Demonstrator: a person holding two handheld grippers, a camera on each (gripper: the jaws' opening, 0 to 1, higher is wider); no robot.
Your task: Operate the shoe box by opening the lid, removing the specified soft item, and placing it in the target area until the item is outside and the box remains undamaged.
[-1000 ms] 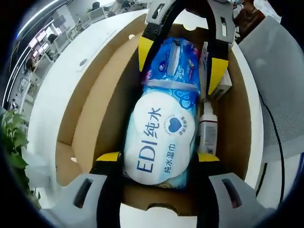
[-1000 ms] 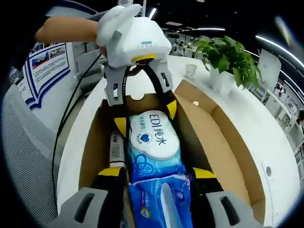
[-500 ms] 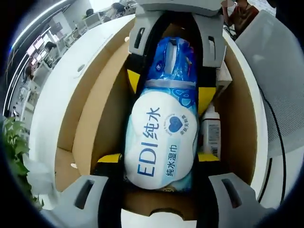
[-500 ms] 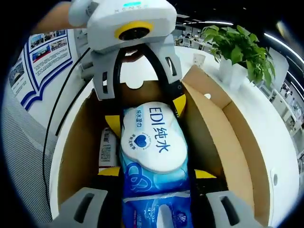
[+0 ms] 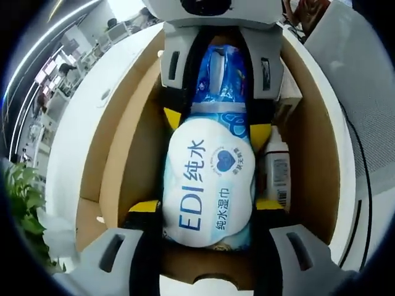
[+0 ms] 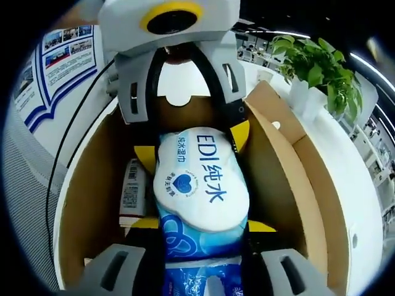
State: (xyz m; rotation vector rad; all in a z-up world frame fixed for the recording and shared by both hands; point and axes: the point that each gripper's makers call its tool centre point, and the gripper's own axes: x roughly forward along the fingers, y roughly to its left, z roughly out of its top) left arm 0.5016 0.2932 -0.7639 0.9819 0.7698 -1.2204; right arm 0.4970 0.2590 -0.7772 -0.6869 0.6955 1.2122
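In the left gripper view, my left gripper (image 5: 208, 206) straddles the near end of the wet wipes pack (image 5: 210, 185), its yellow-tipped jaws pressed against the pack's two long sides; I judge it clamped on the pack. The pack lies inside the open shoe box (image 5: 123, 160), its long axis running straight away from me toward my right gripper (image 5: 216, 120), which pinches the far blue end. A small white bottle (image 5: 276, 176) lies just beside the pack, on its right.

In the right gripper view, my right gripper (image 6: 200, 226) has its jaws tight on the pack's blue end, so it too looks closed on the pack. The white label end points at my left gripper (image 6: 188, 139) opposite. Each hand holds its own end, so neither is nearer. The lift should go straight up, clear of the cardboard walls.
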